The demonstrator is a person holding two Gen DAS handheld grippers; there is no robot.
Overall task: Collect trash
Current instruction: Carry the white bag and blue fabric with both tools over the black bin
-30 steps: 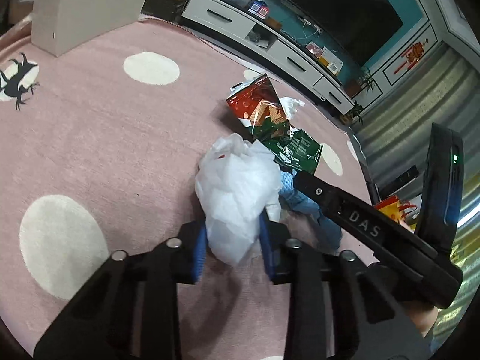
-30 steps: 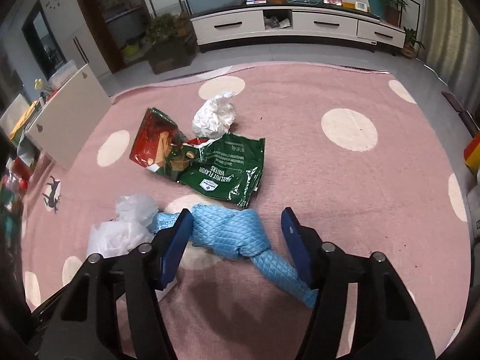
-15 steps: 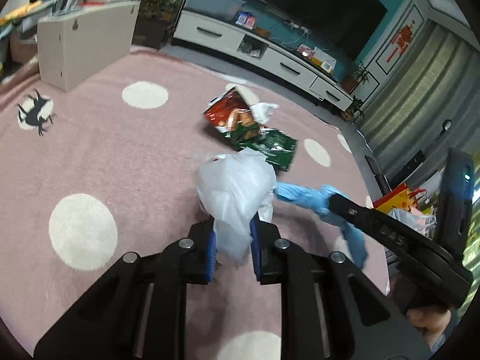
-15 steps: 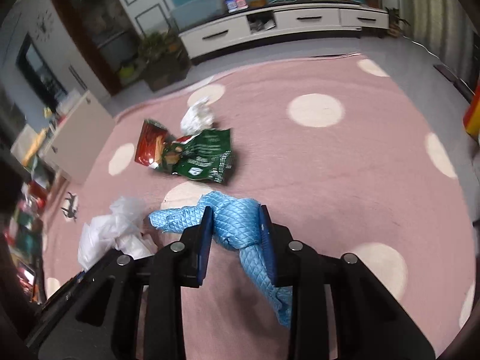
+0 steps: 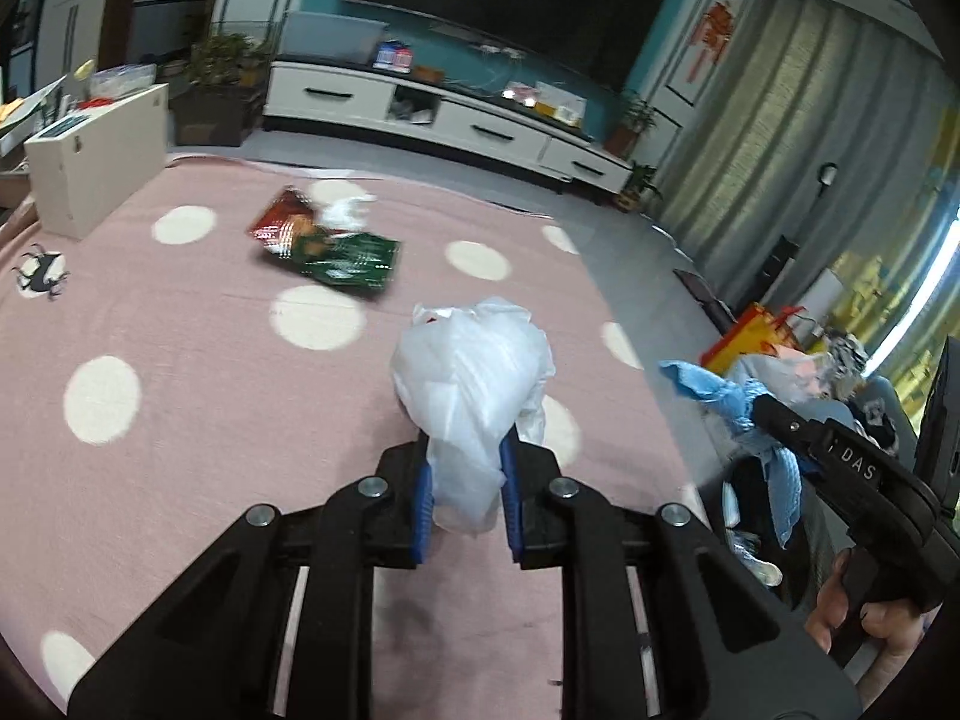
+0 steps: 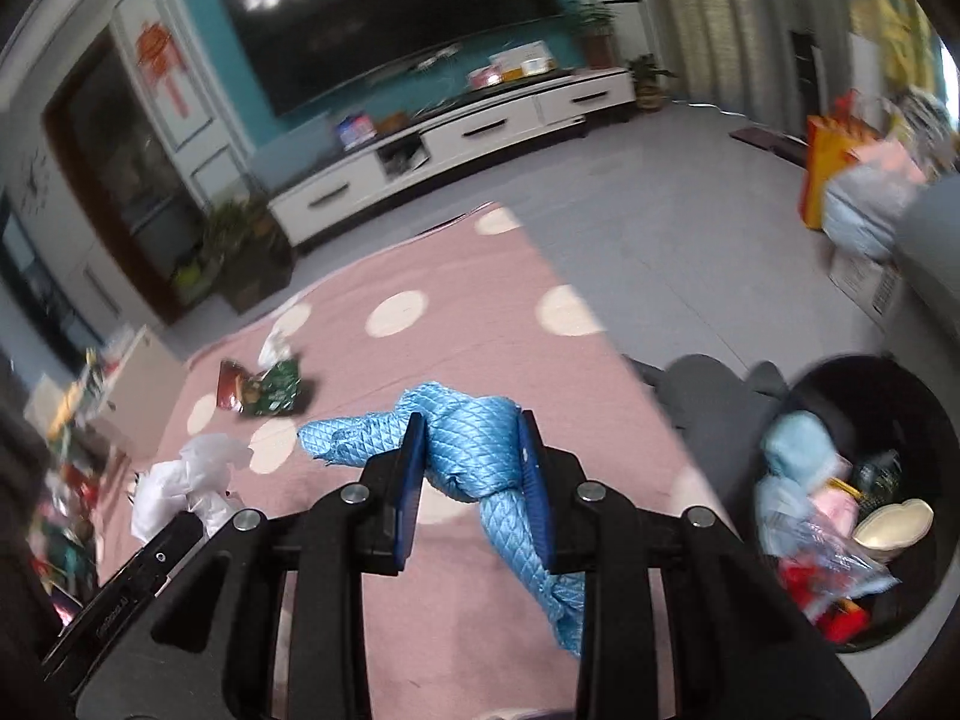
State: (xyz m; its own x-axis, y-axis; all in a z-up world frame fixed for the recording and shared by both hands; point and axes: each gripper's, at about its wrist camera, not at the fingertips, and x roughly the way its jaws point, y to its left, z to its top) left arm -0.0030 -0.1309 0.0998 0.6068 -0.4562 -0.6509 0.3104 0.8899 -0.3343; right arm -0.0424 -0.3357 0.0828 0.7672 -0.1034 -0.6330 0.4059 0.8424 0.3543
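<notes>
Floor's grey (image 6: 690, 228) with a pink rug (image 5: 180, 420) covered in white dots on top of it. Way out past the jaws and off to the left there's a red snack bag (image 5: 282, 228), a green snack bag (image 5: 354, 261) overlapping it, and a crumpled white wad (image 5: 345, 210) touching both. Black bin (image 6: 918, 480) sits to the right of the jaws on the grey part.

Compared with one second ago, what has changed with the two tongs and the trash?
Both tongs closed on their loads and lifted them off the pink rug: the left tongs on the white plastic bag, the right tongs on the knotted blue cloth, swung toward the black bin. The red and green snack wrappers stayed on the rug.
</notes>
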